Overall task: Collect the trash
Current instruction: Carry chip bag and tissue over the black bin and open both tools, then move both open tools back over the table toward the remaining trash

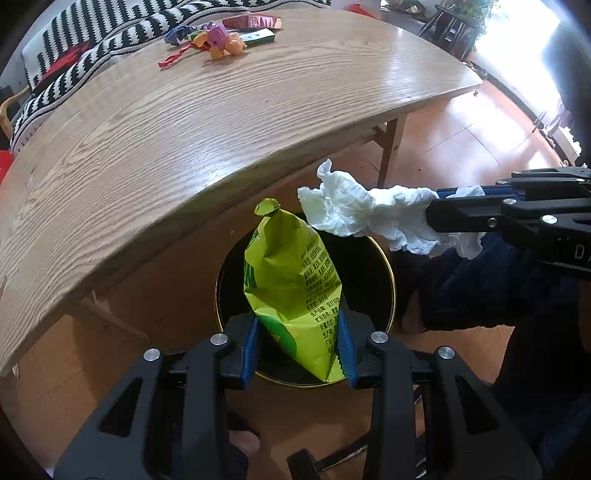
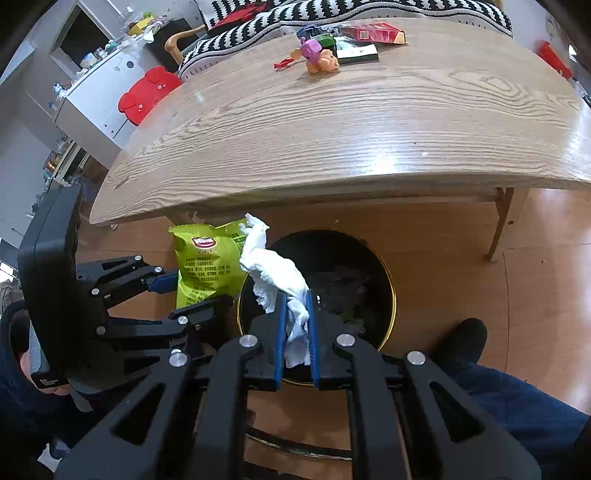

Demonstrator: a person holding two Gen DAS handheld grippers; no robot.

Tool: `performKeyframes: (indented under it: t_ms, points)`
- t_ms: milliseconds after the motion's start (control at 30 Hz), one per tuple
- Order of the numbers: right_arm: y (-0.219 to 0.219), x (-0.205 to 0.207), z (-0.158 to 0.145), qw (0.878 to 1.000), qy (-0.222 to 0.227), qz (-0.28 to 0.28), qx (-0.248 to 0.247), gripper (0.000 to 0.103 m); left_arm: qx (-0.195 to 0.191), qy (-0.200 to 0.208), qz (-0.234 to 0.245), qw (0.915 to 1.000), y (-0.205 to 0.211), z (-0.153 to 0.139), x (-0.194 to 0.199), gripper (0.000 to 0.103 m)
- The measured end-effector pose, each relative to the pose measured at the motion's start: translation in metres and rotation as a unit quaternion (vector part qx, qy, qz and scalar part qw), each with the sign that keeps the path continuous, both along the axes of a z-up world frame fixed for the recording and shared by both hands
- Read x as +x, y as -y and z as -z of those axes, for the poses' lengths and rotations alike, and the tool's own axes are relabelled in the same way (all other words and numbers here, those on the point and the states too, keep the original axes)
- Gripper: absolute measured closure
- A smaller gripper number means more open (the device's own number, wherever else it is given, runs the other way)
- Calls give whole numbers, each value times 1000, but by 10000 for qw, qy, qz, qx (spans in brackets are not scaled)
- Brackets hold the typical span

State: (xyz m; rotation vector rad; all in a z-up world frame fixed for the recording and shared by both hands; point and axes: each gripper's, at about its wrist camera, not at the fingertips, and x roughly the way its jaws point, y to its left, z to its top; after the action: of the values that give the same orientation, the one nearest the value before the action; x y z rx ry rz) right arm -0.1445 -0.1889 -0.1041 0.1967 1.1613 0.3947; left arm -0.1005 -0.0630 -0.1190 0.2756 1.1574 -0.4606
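Black inside and ringed with a gold rim, the round trash bin [image 2: 384, 280] sits on the floor beside the wooden table [image 2: 332, 122]; its contents are dark and hard to make out, and the grippers block its near edge. The left gripper [image 1: 301, 343] pinches a crinkly green snack bag [image 1: 291, 280] over the bin's mouth, the bag's lower corner hidden behind the blue pads. The right gripper [image 2: 297, 336] is clamped on a crumpled white tissue [image 2: 273, 273] above the bin. Far across the grained table lie a pink-and-orange toy [image 2: 319, 55], a red packet [image 2: 373, 33] and wrappers.
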Motion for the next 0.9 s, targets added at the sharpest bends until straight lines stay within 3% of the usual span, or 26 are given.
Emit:
performKeyframes:
  t_ms: [200,233,300,333,433,800,900]
  points:
    - [0,1,1,10000,-30,13,37,92,7,37,57,10000,3,-2,-1,66]
    - [2,2,1,9999,-60,43,84,91,36,71,68,9999,5,-3,-2,62]
    - [5,3,2,9998,-73,104,124,89,109,187,56,9997,6,-5,-2,45]
    - [8,3,1,9998,-62,134,147,82,105,238,47,9997,6,-6,-2,39]
    - [10,2,-4,9996,47,188,199,46,78,266,36,9996,4,-9,-2,38]
    - [10,2,-9,9994,135,227,229,45,24,381,32,9993,4,-16,-1,34]
    - [11,1,-14,9991,231,234,269,45,-145,349,38,9993,4,-25,3,33]
